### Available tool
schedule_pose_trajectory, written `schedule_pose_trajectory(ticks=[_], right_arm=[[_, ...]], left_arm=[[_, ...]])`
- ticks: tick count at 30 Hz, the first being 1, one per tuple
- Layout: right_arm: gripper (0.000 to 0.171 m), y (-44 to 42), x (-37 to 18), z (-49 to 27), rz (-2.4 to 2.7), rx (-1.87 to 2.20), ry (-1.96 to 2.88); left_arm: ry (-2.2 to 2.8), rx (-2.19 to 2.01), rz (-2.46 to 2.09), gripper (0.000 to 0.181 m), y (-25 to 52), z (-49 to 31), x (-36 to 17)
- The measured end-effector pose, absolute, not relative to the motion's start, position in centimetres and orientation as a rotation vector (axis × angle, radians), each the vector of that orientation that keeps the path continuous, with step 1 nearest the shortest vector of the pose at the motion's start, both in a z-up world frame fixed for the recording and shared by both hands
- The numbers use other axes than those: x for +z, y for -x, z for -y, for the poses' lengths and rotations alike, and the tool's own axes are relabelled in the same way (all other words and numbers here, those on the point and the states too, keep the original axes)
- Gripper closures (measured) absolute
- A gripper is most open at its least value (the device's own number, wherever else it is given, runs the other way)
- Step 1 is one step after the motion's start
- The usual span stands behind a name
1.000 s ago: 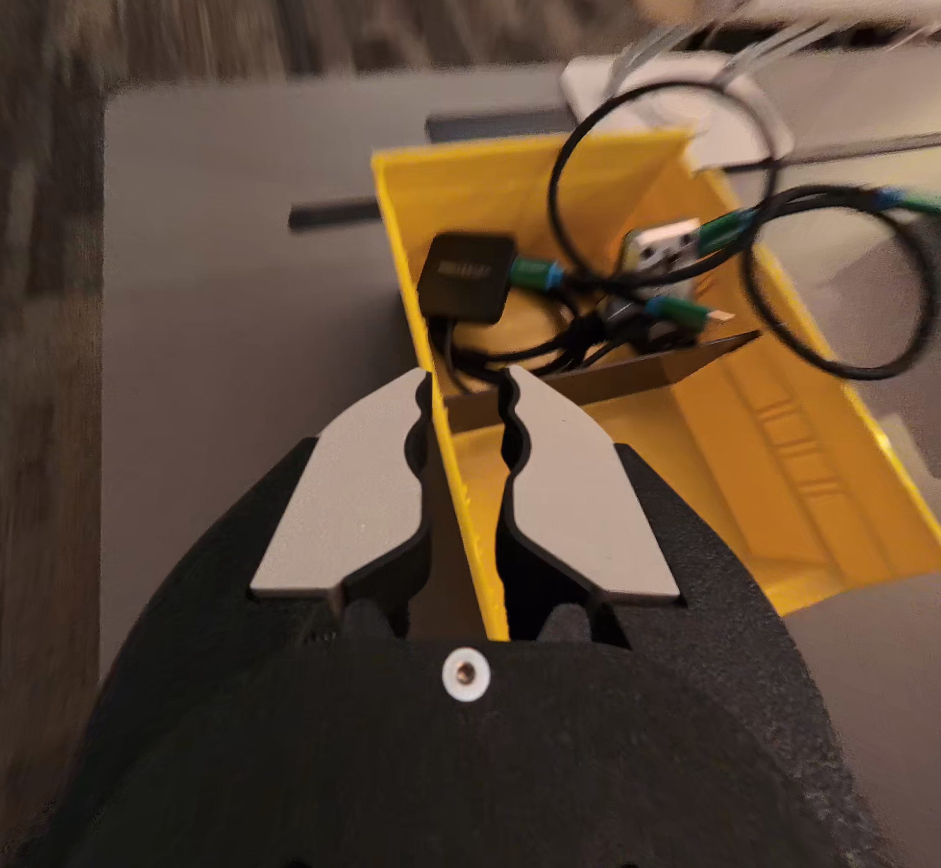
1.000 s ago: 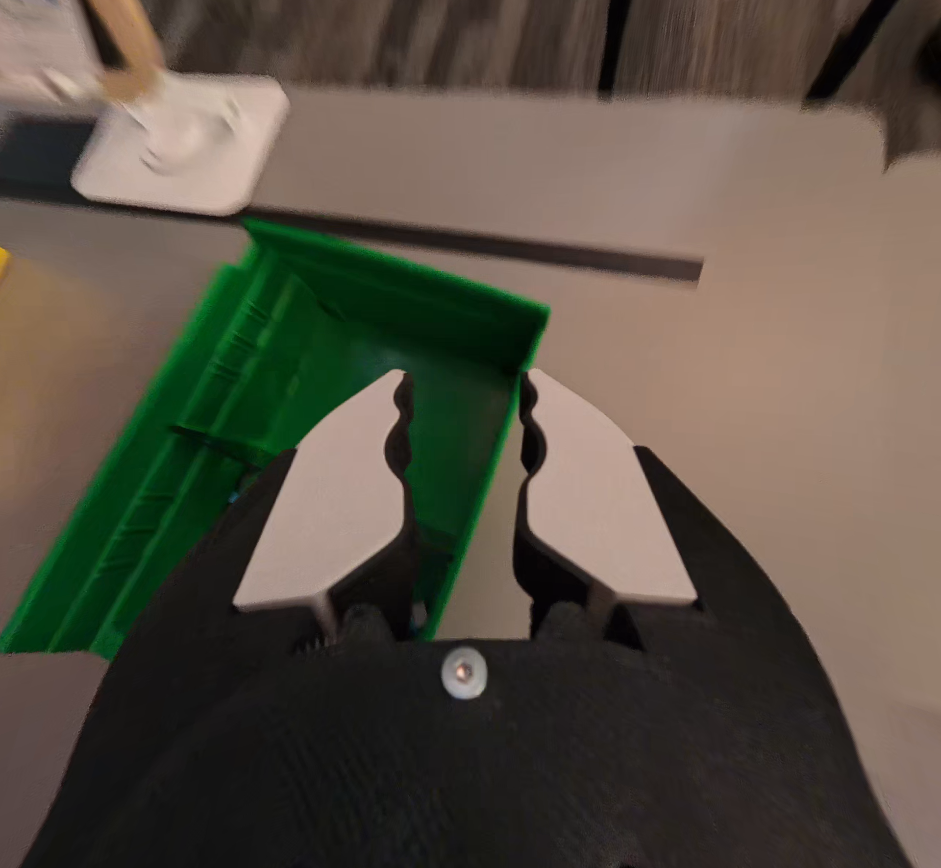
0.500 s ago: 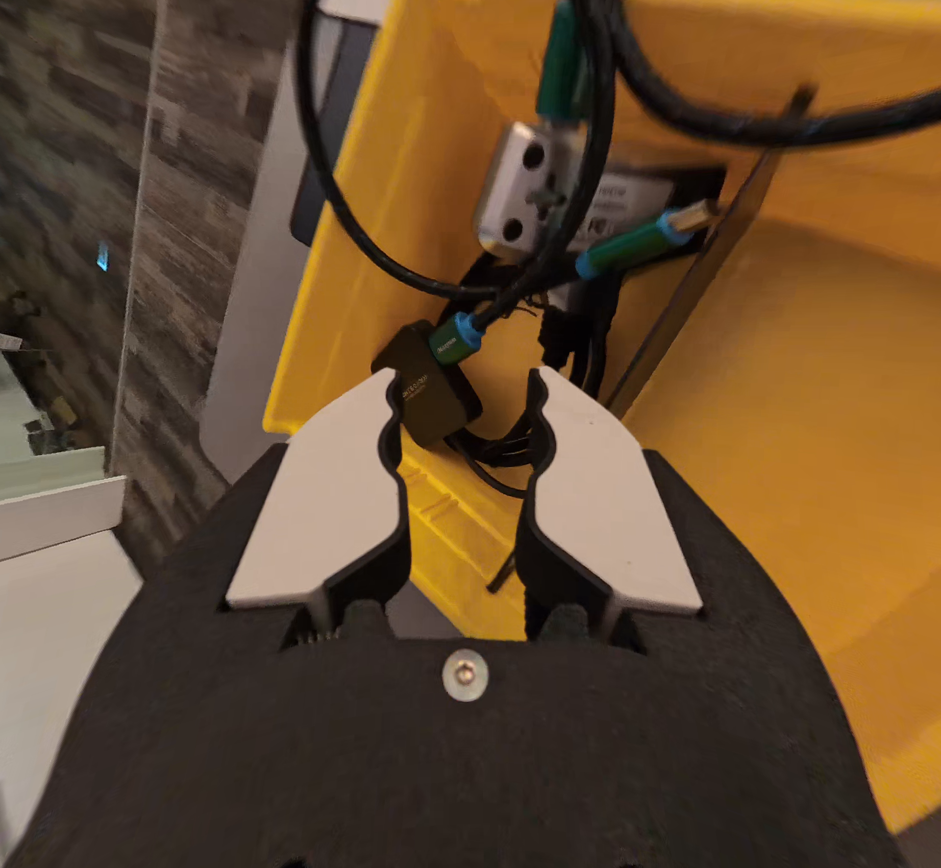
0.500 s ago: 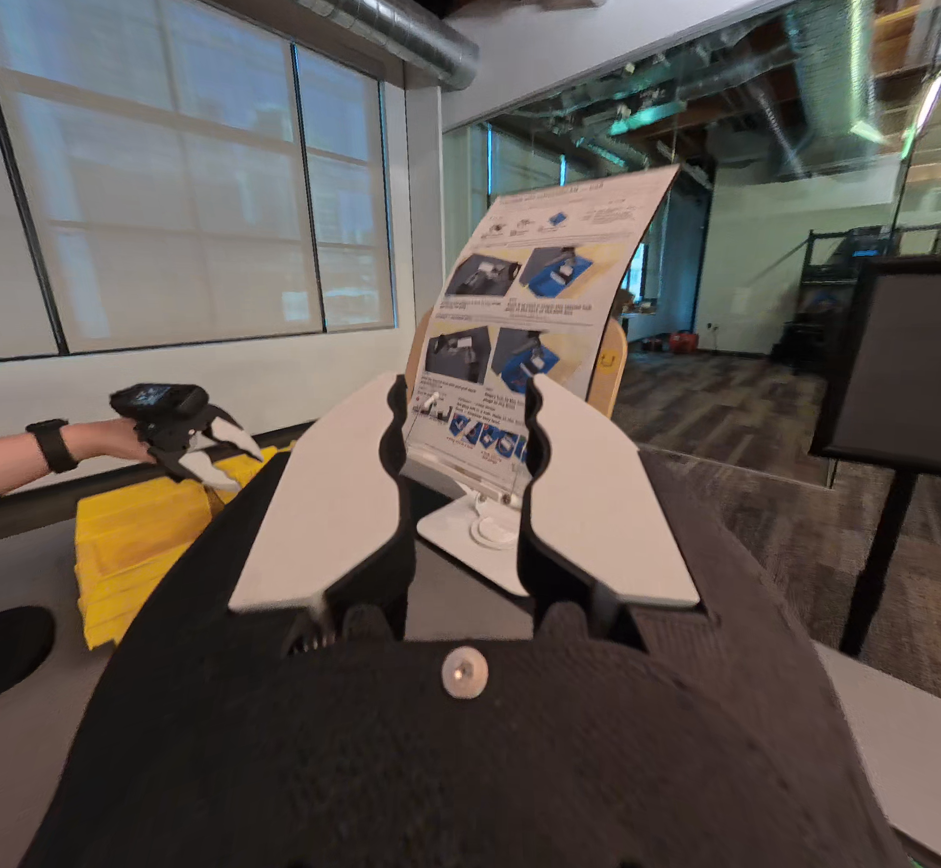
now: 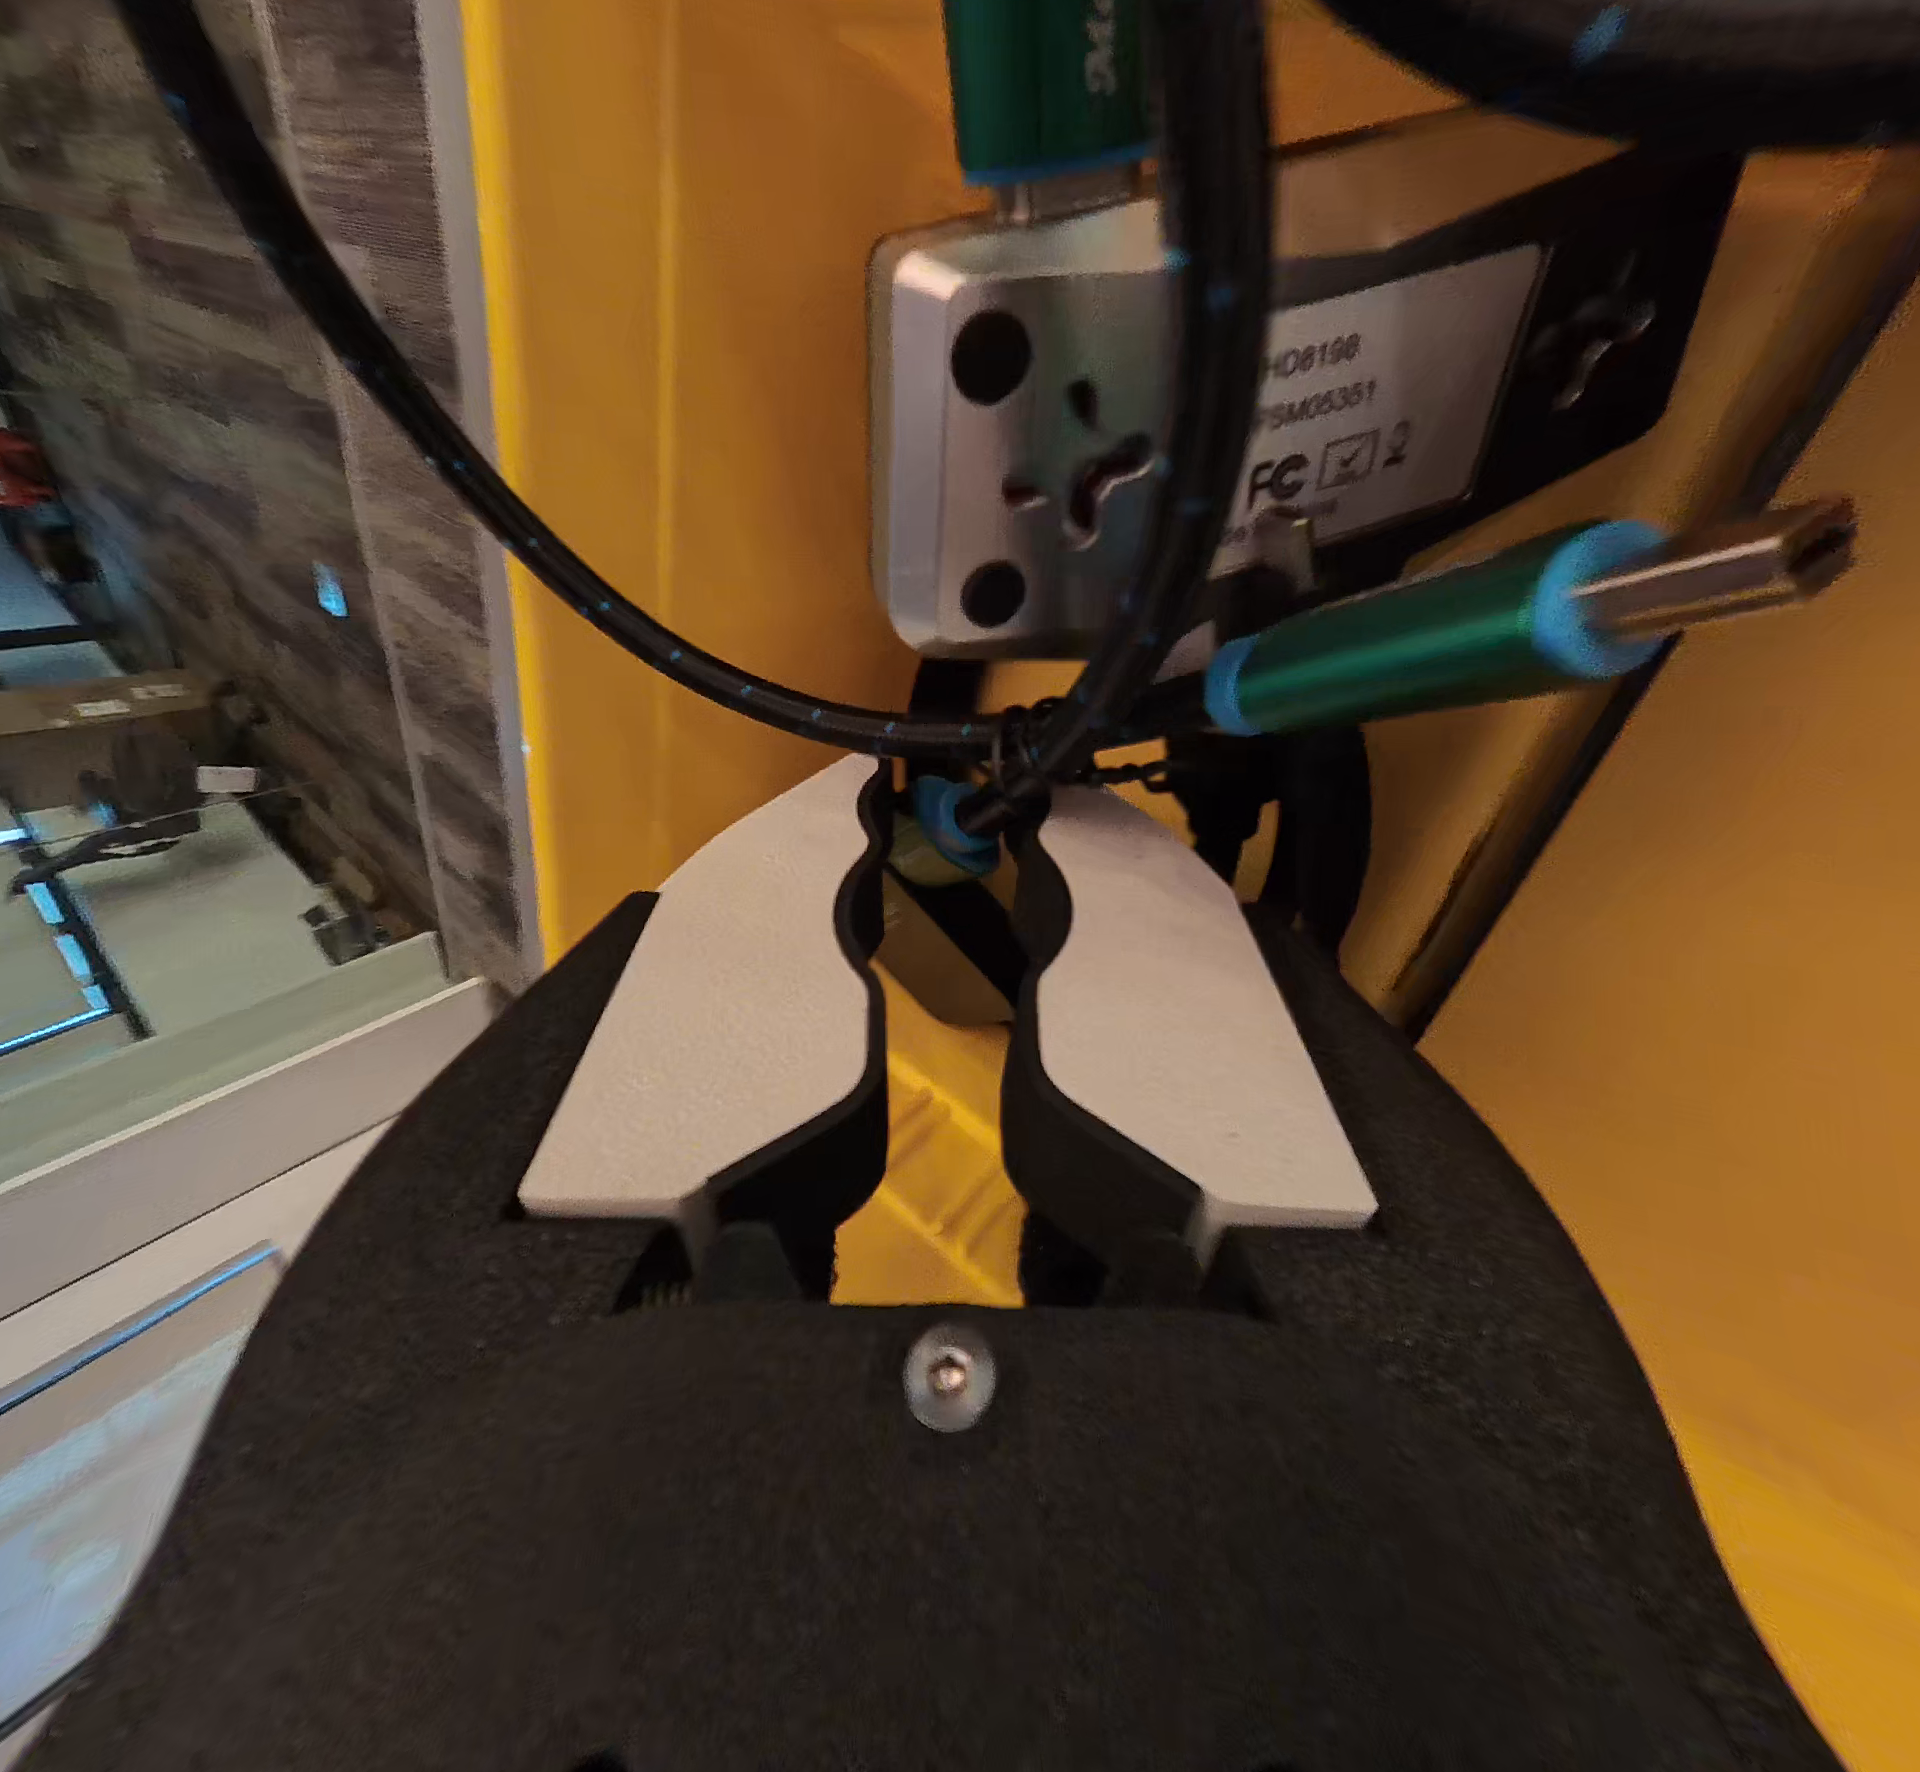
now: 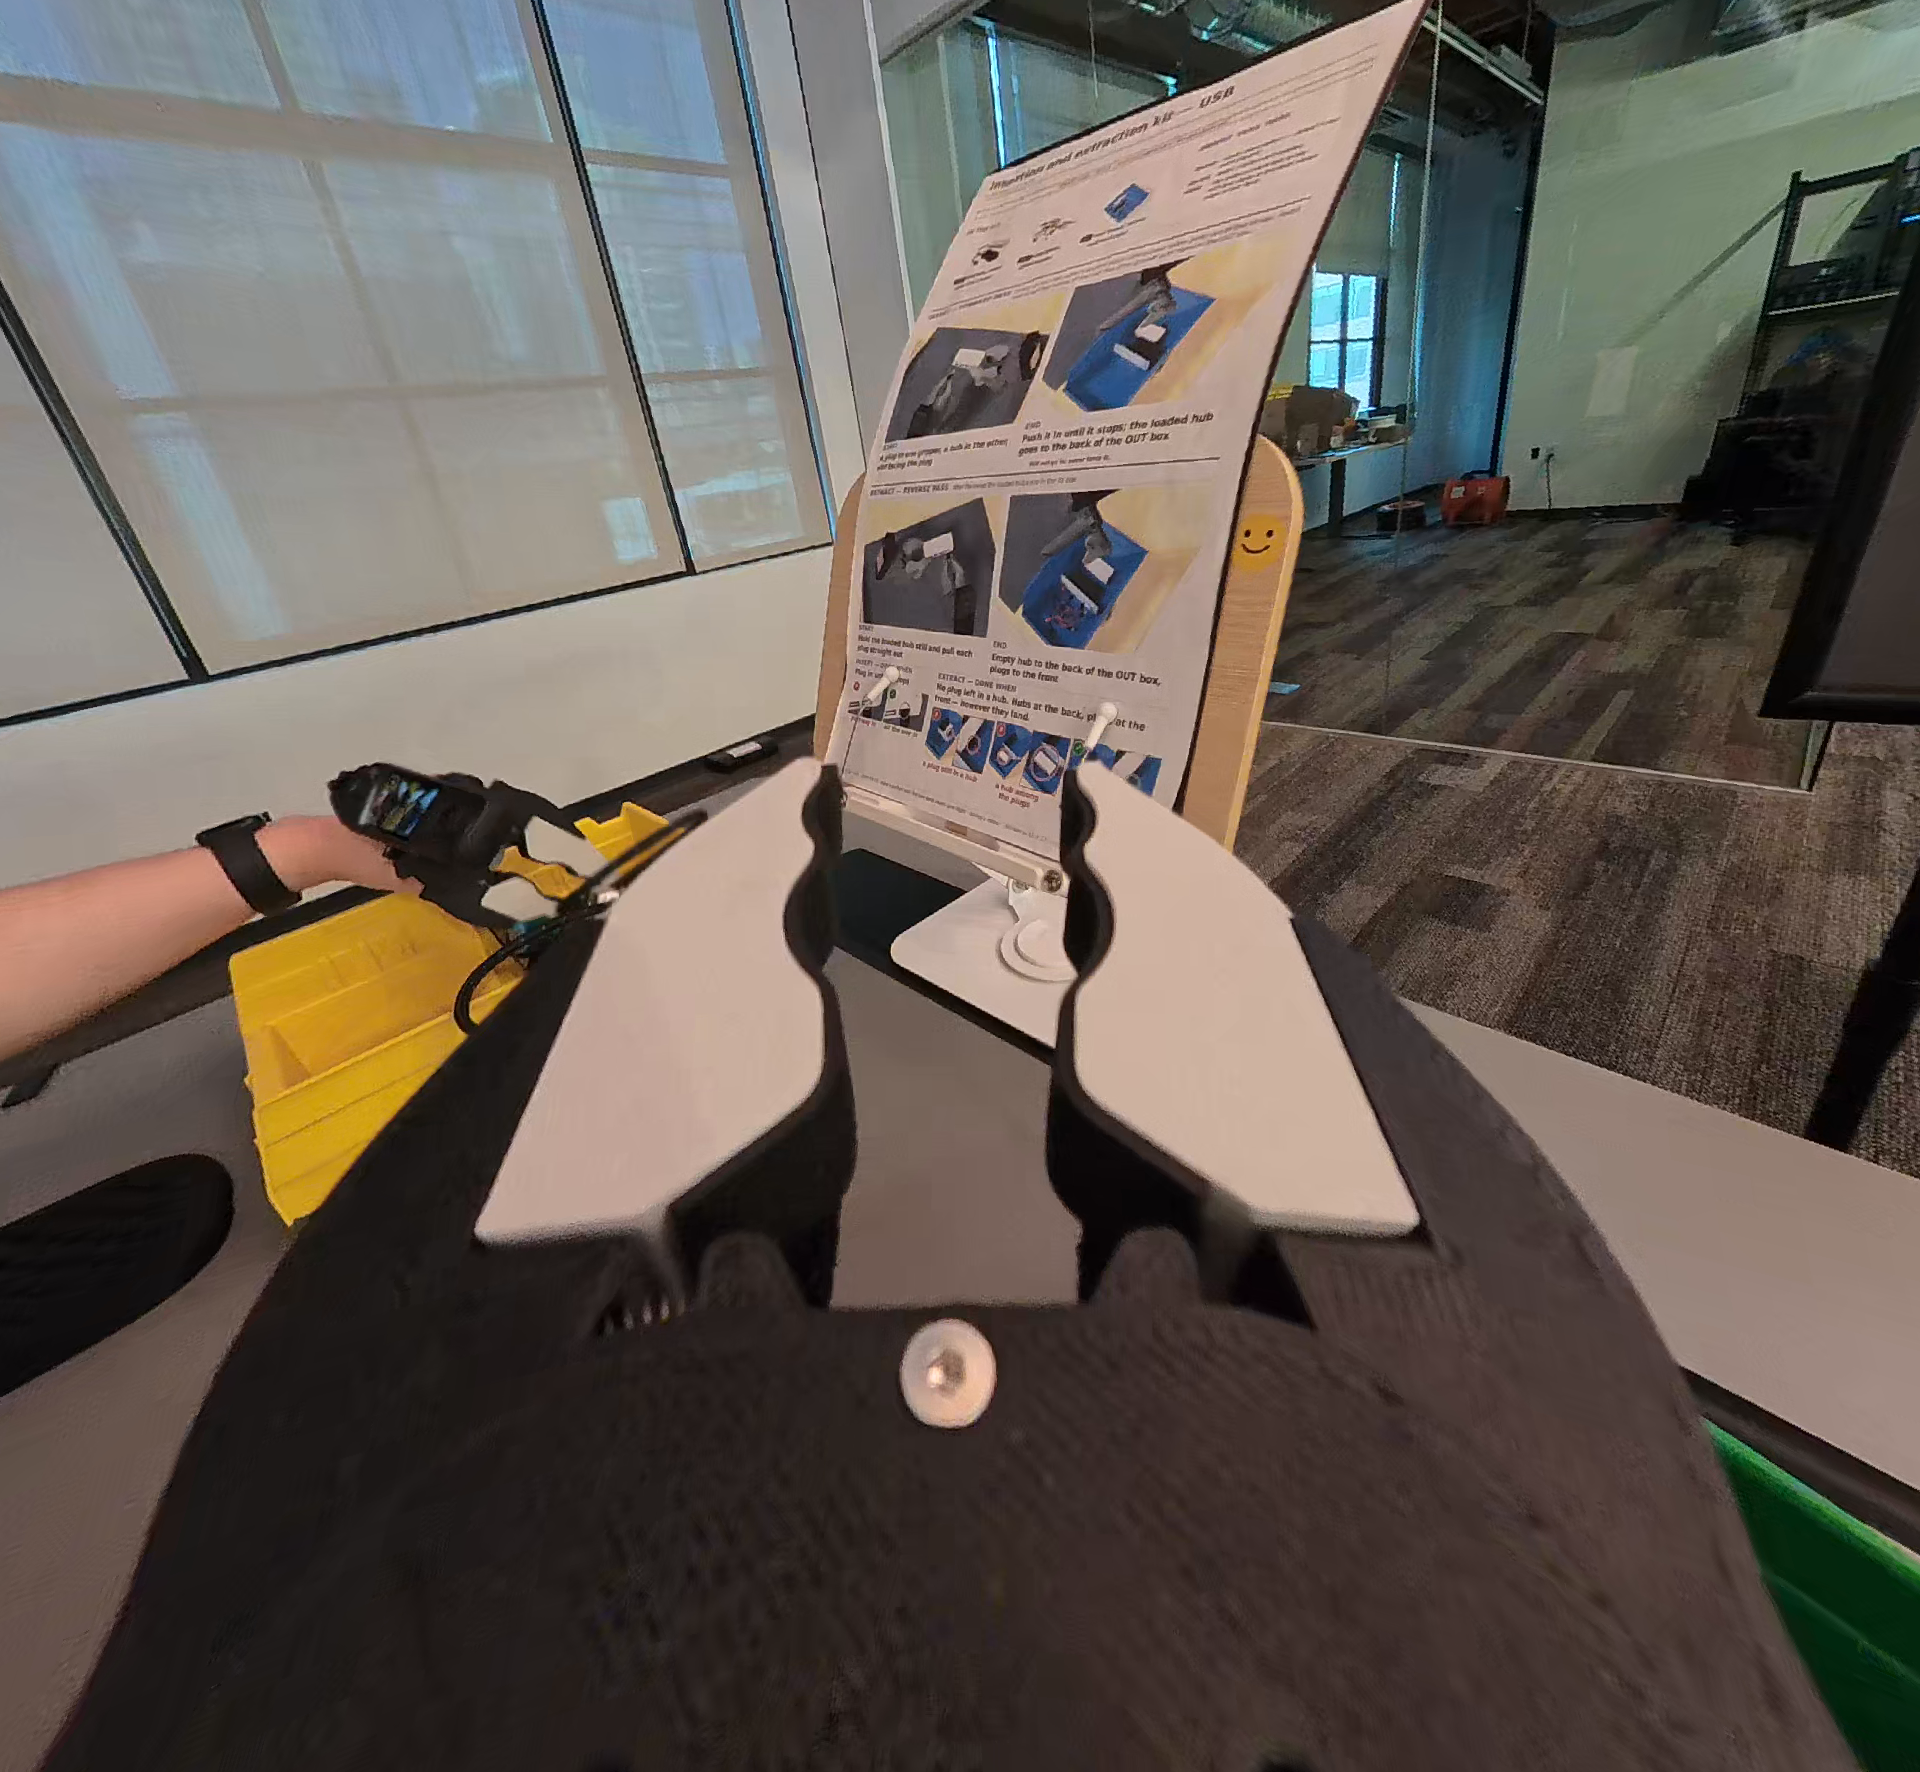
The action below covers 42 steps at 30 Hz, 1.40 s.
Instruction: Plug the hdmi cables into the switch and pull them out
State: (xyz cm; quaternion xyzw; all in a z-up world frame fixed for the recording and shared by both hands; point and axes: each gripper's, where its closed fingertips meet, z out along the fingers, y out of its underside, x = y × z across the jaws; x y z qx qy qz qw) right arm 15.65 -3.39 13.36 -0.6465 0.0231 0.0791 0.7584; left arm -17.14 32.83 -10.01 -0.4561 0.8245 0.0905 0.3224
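Note:
In the left wrist view my left gripper (image 5: 951, 787) reaches into a yellow bin (image 5: 675, 372). Its jaws are narrowed onto a green HDMI plug with a blue collar (image 5: 940, 834) that sits in a small black box (image 5: 951, 964). Beyond lies a silver switch (image 5: 1018, 434), label side up, with another green plug (image 5: 1039, 39) in its far end. A third green plug (image 5: 1455, 631) lies loose on the right. Black braided cables (image 5: 520, 517) loop over everything. My right gripper (image 6: 940, 787) is open and empty, held above the table.
In the right wrist view a person's hand holds the left gripper (image 6: 488, 849) over the yellow bin (image 6: 343, 1016). An instruction sheet on a wooden stand (image 6: 1081, 496) stands behind. A green bin's corner (image 6: 1829, 1597) shows at lower right. A dark divider (image 5: 1507, 839) crosses the yellow bin. My right fingertips sit around 55 centimeters from my left ones.
My left gripper moved deeper into the yellow bin and its jaws narrowed around the green plug at the black box. My right gripper rose from the green bin and stays open.

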Motion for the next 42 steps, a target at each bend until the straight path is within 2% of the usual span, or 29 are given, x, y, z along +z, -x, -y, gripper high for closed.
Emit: schedule_pose_trajectory(ticks=[7, 14, 19, 25, 27, 32, 38, 39, 40, 41, 42], right_arm=[[0.132, -14.6, 13.2, 3.0, -0.012, 0.152, 1.451], [0.133, -13.0, 13.8, 2.7, 0.023, 0.176, 1.442], [0.136, -7.5, 14.7, 0.8, 0.145, 0.291, 1.406], [0.136, 3.3, 12.3, -2.1, 0.504, 0.267, 1.474], [0.132, 6.0, 11.8, -2.0, 0.604, 0.285, 1.457], [0.106, 6.5, 12.3, -1.7, 0.645, 0.231, 1.381], [0.105, 8.8, 12.1, 1.2, 0.831, 0.455, 1.254], [0.107, 9.2, 11.6, 1.5, 0.860, 0.502, 1.261], [0.120, 9.6, 11.0, 1.8, 0.908, 0.534, 1.273], [0.150, 9.8, 10.2, 2.0, 0.967, 0.537, 1.288], [0.155, 10.0, 9.6, 2.3, 1.015, 0.540, 1.295]], left_arm=[[1.214, 0.216, -1.997, 0.164, 17.7, -33.3, -5.6], [1.236, -0.070, -1.708, 0.165, 17.1, -31.1, 3.9], [1.161, -0.343, -1.604, 0.168, 15.2, -24.7, 10.6], [1.010, -0.619, -1.658, 0.169, 11.8, -14.5, 16.0], [0.946, -0.735, -1.693, 0.169, 10.8, -10.8, 17.1], [0.804, -0.964, -1.827, 0.169, 9.4, -2.6, 17.2], [0.691, -1.132, -1.968, 0.169, 8.7, 3.2, 15.5], [0.675, -1.153, -1.989, 0.169, 8.6, 3.8, 15.2], [0.668, -1.164, -2.007, 0.169, 8.5, 4.3, 14.8], [0.663, -1.170, -2.035, 0.170, 8.5, 4.6, 14.4], [0.663, -1.179, -2.069, 0.170, 8.5, 4.9, 13.9]])
